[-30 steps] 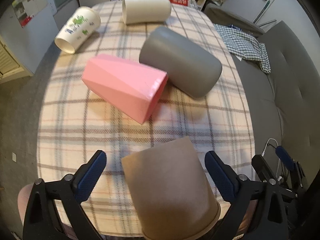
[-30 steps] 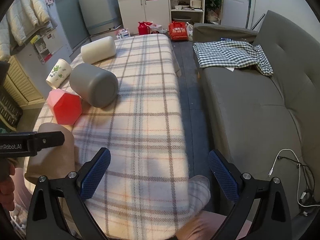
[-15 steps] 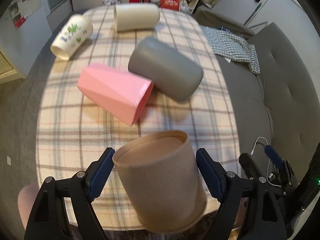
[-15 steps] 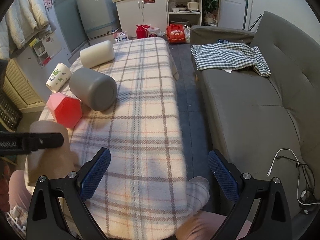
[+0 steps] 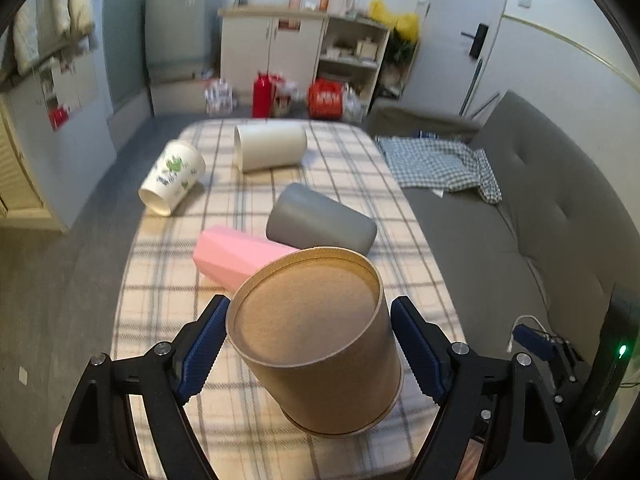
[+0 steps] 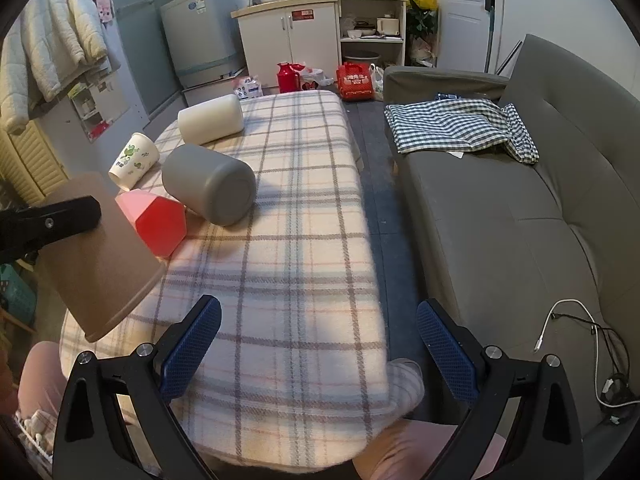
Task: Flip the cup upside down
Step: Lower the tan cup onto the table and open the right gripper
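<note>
The left tool [image 5: 310, 348] is clamped on the brown paper cup [image 5: 320, 344], holding it in the air over the near end of the plaid-covered counter [image 6: 304, 248], base tilted up and rim down. The turn looks mostly made; setting it down remains. The right tool [image 6: 318, 346] hangs spread apart, holding nothing.

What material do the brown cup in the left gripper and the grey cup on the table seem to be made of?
Brown cup: probably kraft paper; matte, fibrous look, a side seam, a recessed base with a rolled edge.
Grey cup: possibly plastic or coated ceramic; smooth, uniform satin surface with soft highlights. The look leaves it open.
</note>
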Available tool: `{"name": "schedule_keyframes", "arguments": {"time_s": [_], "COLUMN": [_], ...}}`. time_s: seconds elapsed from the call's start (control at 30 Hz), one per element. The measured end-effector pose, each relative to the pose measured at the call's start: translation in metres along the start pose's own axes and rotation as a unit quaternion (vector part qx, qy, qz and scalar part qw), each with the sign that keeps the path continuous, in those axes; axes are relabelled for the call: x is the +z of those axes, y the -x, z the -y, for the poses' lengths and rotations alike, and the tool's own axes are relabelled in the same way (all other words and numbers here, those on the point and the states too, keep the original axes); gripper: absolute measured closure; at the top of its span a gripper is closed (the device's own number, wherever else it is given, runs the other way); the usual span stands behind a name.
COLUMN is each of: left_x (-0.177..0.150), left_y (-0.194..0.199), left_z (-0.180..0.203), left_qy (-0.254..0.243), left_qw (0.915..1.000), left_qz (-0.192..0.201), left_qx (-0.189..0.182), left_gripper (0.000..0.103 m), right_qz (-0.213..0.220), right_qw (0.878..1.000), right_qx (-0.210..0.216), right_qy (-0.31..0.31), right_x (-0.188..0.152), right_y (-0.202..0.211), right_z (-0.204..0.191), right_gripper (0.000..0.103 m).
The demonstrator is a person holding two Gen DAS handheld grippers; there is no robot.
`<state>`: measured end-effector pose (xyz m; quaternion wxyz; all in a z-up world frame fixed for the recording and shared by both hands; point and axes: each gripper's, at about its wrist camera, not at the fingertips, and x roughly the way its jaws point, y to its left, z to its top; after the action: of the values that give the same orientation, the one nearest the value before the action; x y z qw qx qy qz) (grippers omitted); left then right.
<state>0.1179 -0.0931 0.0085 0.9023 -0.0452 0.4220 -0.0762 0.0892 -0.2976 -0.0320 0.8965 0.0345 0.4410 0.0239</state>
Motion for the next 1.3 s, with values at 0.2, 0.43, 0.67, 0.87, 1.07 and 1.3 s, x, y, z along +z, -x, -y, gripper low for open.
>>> {"name": "schedule_keyframes", "arguments": {"time_s": [0.2,0.43,0.67,0.87,1.07,1.3], "left_x": [-0.012,-0.016,-0.023,-0.031,-0.034,-0.036], "left_y": [-0.011,-0.026,-0.040,-0.041,-0.040,-0.034], "left_z": [0.001,0.009,0.012,0.020,0.023,0.024], "left_qy": [-0.023,-0.053,-0.071,-0.103,-0.114,-0.106], "left_qw": [0.9988,0.9966,0.9955,0.9925,0.9916,0.9937], "left_qz": [0.042,0.061,0.059,0.060,0.053,0.033], "left_qx": [0.014,0.018,0.023,0.029,0.031,0.018], "left_gripper": [0.020,0.020,0.020,0.020,0.018,0.015], "right_qz": [-0.006,-0.015,-0.023,-0.028,-0.027,-0.017], "right_qw": [1.000,1.000,1.000,0.999,0.999,1.000], "right_qx": [-0.002,-0.009,-0.013,-0.017,-0.017,-0.022], "right_qy": [0.000,-0.001,-0.001,-0.006,-0.007,-0.014], "right_x": [-0.002,-0.005,-0.005,-0.005,-0.006,-0.010], "right_y": [-0.006,-0.017,-0.025,-0.028,-0.026,-0.010], "right_z": [0.000,0.003,0.004,0.007,0.006,0.011], "right_gripper": [0.004,0.004,0.004,0.004,0.004,0.004]}}
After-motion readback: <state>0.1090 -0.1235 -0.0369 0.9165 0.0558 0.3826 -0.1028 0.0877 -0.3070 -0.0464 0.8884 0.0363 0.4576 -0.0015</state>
